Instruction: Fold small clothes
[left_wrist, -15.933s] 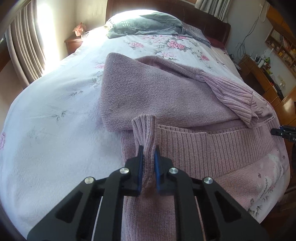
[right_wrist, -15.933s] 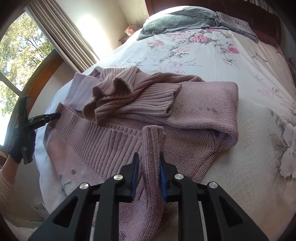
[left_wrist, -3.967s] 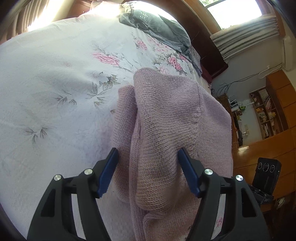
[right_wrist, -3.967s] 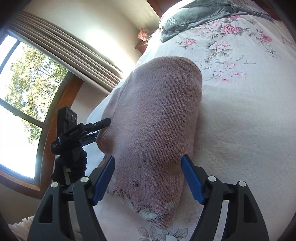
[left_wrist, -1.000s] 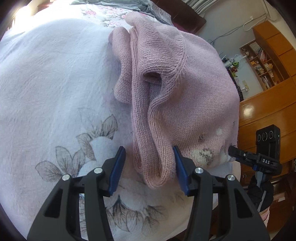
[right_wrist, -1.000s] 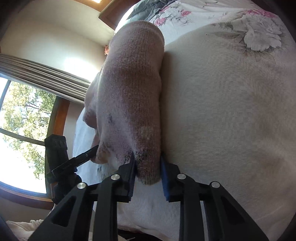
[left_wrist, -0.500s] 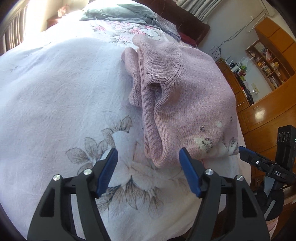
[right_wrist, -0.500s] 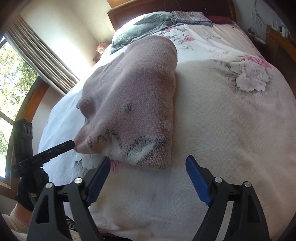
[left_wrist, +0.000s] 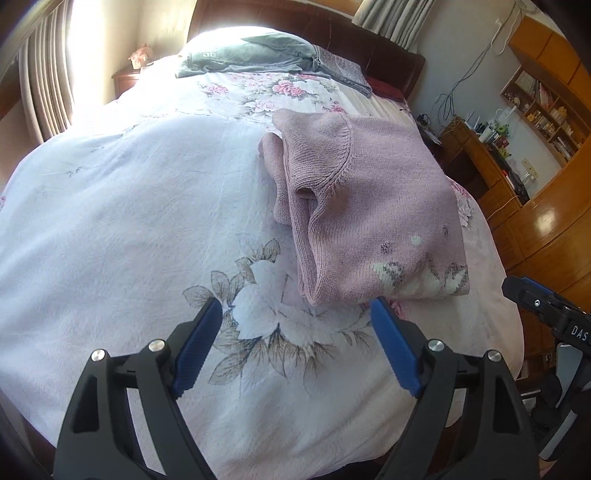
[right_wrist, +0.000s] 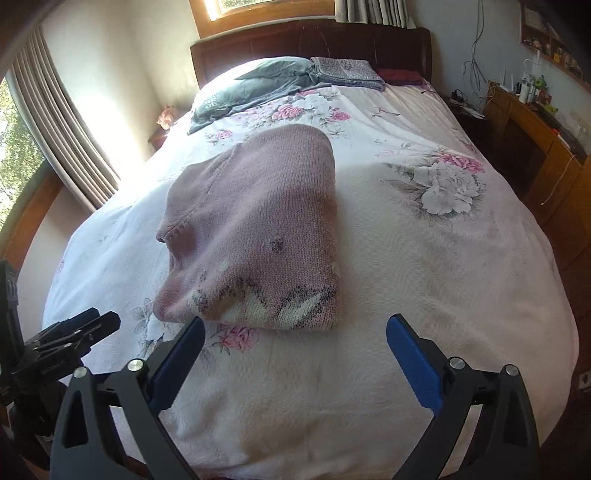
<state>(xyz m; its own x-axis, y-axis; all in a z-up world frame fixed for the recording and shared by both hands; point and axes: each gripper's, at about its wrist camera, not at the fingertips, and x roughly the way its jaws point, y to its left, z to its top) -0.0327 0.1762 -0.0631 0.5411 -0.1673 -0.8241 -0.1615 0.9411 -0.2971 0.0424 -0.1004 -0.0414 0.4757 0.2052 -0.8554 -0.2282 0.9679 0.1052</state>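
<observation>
Hovering over folded sweater (right_wrist: 258, 236) on bed (right_wrist: 443, 277).
Left gripper (left_wrist: 295, 343) and right gripper (right_wrist: 291, 358) spread, empty; I'd tuck the loose left-side layers flush.

**Blown-out window light, heavy fisheye**

Sun pours through the curtains (left_wrist: 44, 85), washing out the bedspread (left_wrist: 110, 122) near them. The sweater (right_wrist: 258, 229) sits half in shade. Edges bend hard with dark corner vignetting; focus looks sharp.
</observation>
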